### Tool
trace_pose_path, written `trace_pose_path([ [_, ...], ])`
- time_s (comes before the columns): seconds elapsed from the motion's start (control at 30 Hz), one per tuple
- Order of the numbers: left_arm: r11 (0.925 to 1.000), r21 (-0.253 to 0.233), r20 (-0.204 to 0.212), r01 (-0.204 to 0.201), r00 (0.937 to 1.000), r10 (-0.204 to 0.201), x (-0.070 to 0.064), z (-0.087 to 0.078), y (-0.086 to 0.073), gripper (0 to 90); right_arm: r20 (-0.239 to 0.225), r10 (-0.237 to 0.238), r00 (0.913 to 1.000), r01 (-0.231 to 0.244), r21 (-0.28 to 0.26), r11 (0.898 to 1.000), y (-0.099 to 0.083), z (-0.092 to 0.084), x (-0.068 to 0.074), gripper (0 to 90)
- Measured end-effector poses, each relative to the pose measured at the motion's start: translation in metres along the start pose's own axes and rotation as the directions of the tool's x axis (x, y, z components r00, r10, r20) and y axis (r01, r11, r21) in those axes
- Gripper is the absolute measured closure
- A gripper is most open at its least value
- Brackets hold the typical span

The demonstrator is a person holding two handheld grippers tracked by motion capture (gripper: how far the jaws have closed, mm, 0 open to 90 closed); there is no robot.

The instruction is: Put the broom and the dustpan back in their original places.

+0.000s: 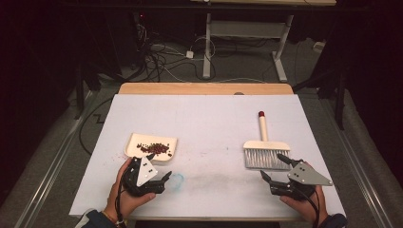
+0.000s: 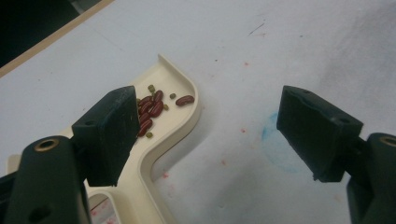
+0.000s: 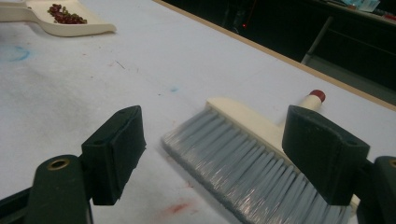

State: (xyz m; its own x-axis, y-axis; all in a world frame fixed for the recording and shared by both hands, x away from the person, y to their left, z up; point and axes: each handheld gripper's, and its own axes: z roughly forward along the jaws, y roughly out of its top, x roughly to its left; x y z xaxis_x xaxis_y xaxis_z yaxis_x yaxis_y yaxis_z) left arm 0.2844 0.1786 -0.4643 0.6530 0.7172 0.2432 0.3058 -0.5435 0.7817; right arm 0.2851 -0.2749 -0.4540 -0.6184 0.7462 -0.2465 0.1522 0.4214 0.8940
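At lower left of the high view I have my left hand [image 1: 124, 190] palm-in around the left gripper [image 1: 158, 167], which points up and right with its jaws spread wide and nothing between them; the cream dustpan [image 1: 135, 142] lies just above it, left of centre, with red beans [image 1: 156, 148] heaped in its tray; in the left gripper view one jaw overlaps the pan's handle end, though I cannot tell if it touches. At lower right, my right hand [image 1: 304, 203] holds the right gripper [image 1: 274, 166] angled up and left, jaws likewise wide apart and empty, just below the grey bristles of the brush [image 1: 264, 150], whose handle points toward the frame's top.
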Motion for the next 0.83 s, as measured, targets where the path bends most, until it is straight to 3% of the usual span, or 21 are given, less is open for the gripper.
trace_pose_path([
  [0.83,0.9998,0.018,-0.007,-0.004,1.0000,0.004,-0.0002,0.0026,0.0022,20.4,-0.003,-0.023,0.9997,0.023,-0.001,1.000,0.0014,0.0003,0.0012,21.1],
])
